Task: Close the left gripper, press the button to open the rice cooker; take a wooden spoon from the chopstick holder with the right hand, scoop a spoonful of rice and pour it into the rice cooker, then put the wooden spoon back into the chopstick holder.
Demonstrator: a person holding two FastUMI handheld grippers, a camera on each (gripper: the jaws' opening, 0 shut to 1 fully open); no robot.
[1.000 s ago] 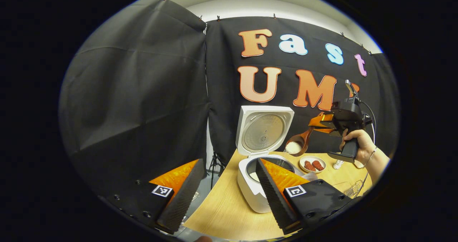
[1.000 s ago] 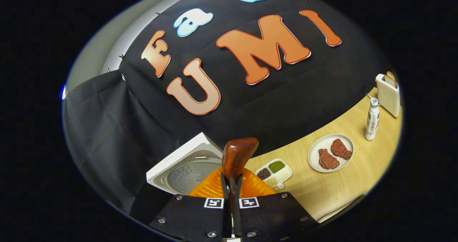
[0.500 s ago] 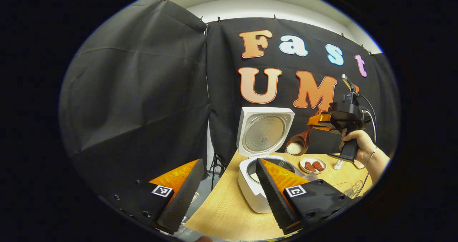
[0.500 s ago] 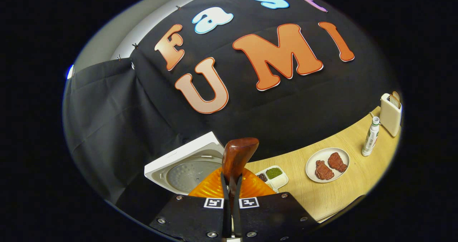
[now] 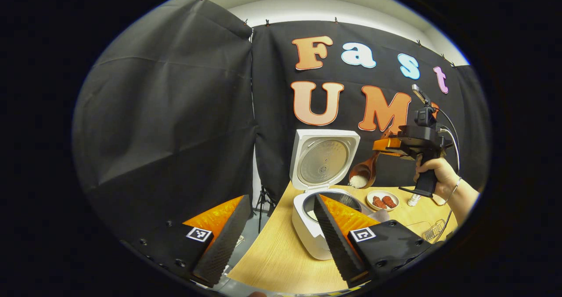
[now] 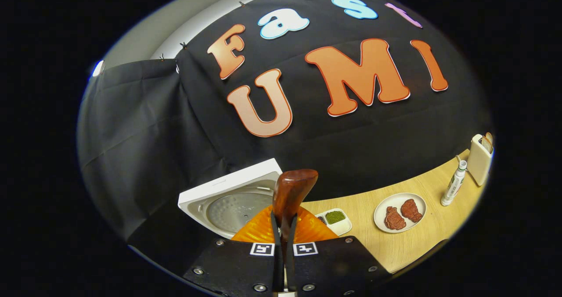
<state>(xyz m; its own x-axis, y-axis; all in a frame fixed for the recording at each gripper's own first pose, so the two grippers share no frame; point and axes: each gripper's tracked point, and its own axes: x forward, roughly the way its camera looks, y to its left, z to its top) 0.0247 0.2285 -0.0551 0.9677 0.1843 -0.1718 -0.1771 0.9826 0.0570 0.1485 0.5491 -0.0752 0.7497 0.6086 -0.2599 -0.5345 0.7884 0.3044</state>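
Since a second ago, the right gripper [image 5: 381, 144] has risen a little and levelled out, carrying the wooden spoon [image 5: 363, 174] higher above the rice cooker [image 5: 307, 231]. In the left gripper view the spoon's bowl tilts down toward the cooker, white rice [image 5: 358, 181] heaped at its lower lip and a thin stream of grains falling toward the open pot. The cooker's lid [image 5: 324, 160] stands upright behind the pot, its metal inner face turned forward.

In the right gripper view the right gripper [image 6: 282, 227] is clamped narrow on the spoon [image 6: 290, 196], both fingers pressing its handle, and the back of the spoon's bowl rises beyond the tips. The raised lid [image 6: 228, 200] lies below and to the left.

The cooker sits at the near corner of a pale wooden table [image 5: 281, 257]. Farther along the table stand a small dish of green beans [image 6: 335, 218], a white plate with two pieces of meat [image 6: 398, 213], a slim white bottle [image 6: 452, 184] and a white toaster [image 6: 478, 160]. Black cloth walls the booth behind.

A hand [image 5: 434, 175] grips the right gripper's handle, wrist bent, forearm coming in from the right edge. The left gripper [image 5: 276, 227] hangs wide open in front of the cooker, touching nothing.
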